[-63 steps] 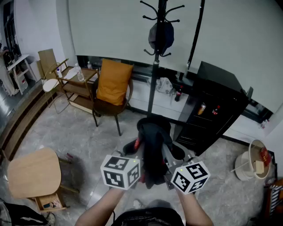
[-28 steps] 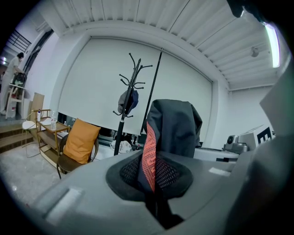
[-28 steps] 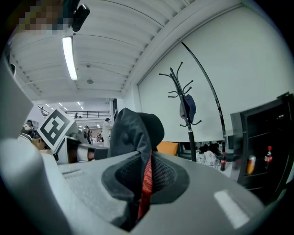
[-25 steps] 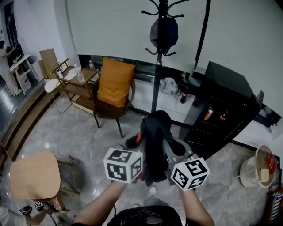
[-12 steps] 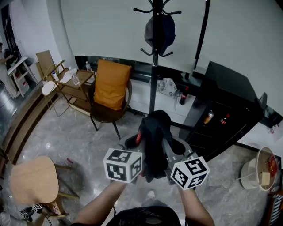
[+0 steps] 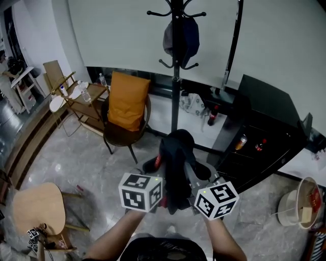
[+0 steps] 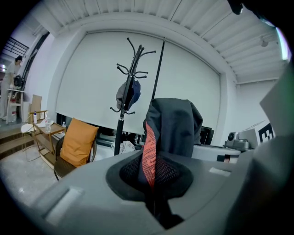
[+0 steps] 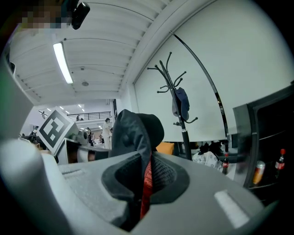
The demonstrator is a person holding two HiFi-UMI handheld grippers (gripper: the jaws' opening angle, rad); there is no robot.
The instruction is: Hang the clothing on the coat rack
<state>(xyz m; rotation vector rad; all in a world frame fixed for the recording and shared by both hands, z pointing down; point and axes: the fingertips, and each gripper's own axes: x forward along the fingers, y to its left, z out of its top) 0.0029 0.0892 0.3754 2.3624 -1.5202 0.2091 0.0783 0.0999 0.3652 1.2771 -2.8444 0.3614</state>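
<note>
Head view shows the pale floor [image 6: 76, 153] running away from you, with the black cabinet [image 6: 265, 127] on the right and the coat rack [image 6: 174, 92] standing far ahead, just left of that cabinet. A chair [image 6: 127, 109] with an orange cushion sits left of the pole. One dark item [image 6: 182, 35] already hangs from the rack's middle hooks. The top hooks [image 6: 158, 12] look bare, so they seem the likelier place to aim for.

You hold the clothing [image 6: 175, 153], a dark garment, near your body and well apart from the rack, so the hanging itself is not yet done. It is bunched into a hump that rises above the two tools and droops down between their marker cubes. Gripping it from both sides probably keeps the upper part gathered and lifted. That way it can be lowered over a hook and does not trail toward the floor.

Your left tool [image 6: 154, 168] is clenched on the clothing. In the left gripper view the fabric is pinched in the hollow of the jaws, with a red strip [image 7: 149, 147] running down into the pinch. Your right tool [image 6: 196, 173] is clamped on the same garment from the other side. The right gripper view shows that red edge caught between its jaws, and the rack stands far beyond.
</note>
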